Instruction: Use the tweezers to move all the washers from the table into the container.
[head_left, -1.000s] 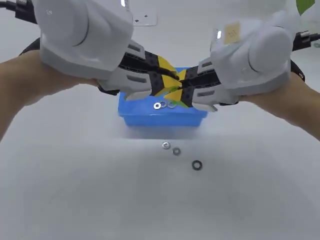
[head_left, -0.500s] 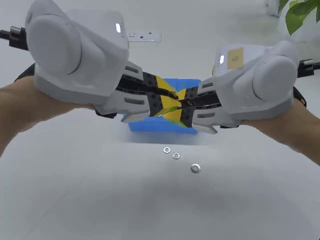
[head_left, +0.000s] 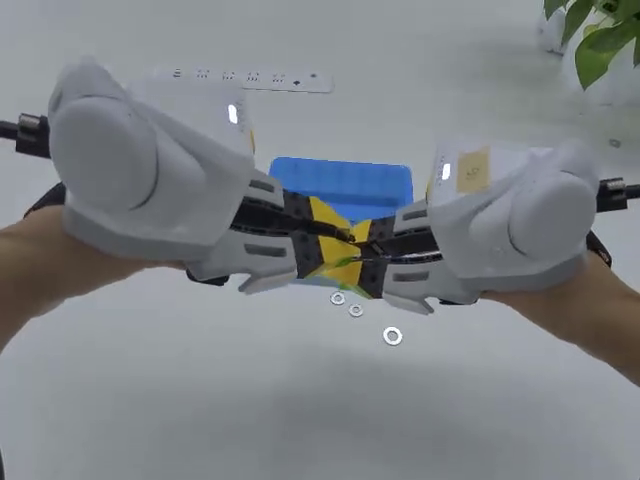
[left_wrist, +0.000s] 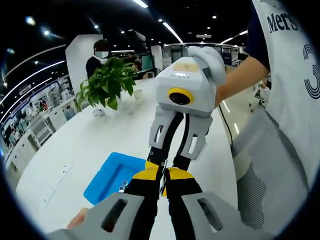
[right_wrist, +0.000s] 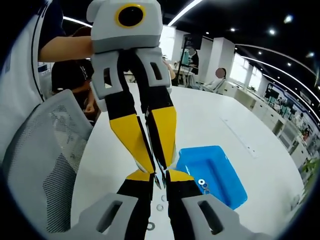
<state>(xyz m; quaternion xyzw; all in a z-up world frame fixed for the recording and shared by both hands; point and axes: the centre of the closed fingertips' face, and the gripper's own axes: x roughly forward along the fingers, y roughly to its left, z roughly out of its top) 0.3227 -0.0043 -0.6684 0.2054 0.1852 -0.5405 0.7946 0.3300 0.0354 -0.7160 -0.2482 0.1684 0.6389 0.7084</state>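
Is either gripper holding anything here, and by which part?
Tweezers, pinched lengthwise between the left gripper's shut jaws; the right gripper meets their tip. Exact hold cannot be told.

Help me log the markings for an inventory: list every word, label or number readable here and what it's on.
"Mers", cut off at the picture's edge: the person's shirt.
"3", large and striped, partly cut off: same shirt.
Print on the right gripper casing: too small to read.
Writing on the yellow sticker on that gripper: blurred.
Marks on the power strip: too small.

White-shelled left tongs (head_left: 345, 238) and right tongs (head_left: 362, 250) (yellow-black jaws), black cables.
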